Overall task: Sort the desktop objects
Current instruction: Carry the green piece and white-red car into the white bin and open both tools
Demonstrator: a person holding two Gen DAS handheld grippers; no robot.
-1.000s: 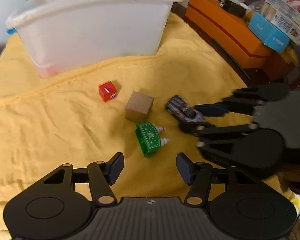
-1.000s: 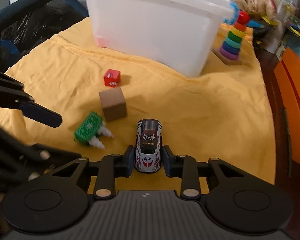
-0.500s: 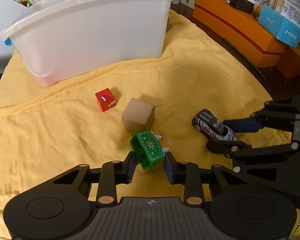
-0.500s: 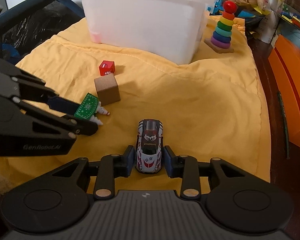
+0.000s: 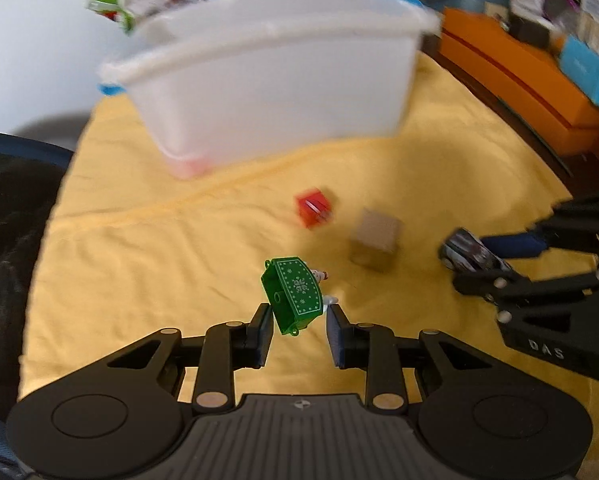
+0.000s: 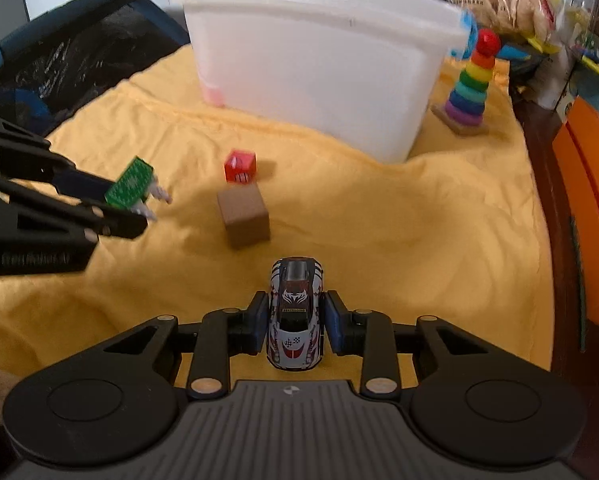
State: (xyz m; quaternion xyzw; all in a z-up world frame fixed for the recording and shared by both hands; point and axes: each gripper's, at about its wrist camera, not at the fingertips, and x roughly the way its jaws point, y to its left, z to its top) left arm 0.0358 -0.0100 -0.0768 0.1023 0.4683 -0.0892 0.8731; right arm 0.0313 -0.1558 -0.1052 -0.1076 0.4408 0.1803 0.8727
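Both pickups look made — left gripper [image 5: 297,330] pinches the green snowflake-patterned toy [image 5: 293,294] above the yellow cloth [image 6: 379,216]; right gripper [image 6: 295,326], jaws closing, clamps the white-and-red toy car [image 6: 295,312]; next, carry both over the white plastic bin [image 6: 319,68].

Yellow cloth [image 6: 399,216] covers surface. Pale wall [image 5: 31,40] behind. Dark wood floor [image 6: 555,208] along right side. Long orange boxes [image 5: 511,80] there, cluttered packages [image 6: 503,0] stacked beyond. Dark bag [image 6: 67,56] at left edge.
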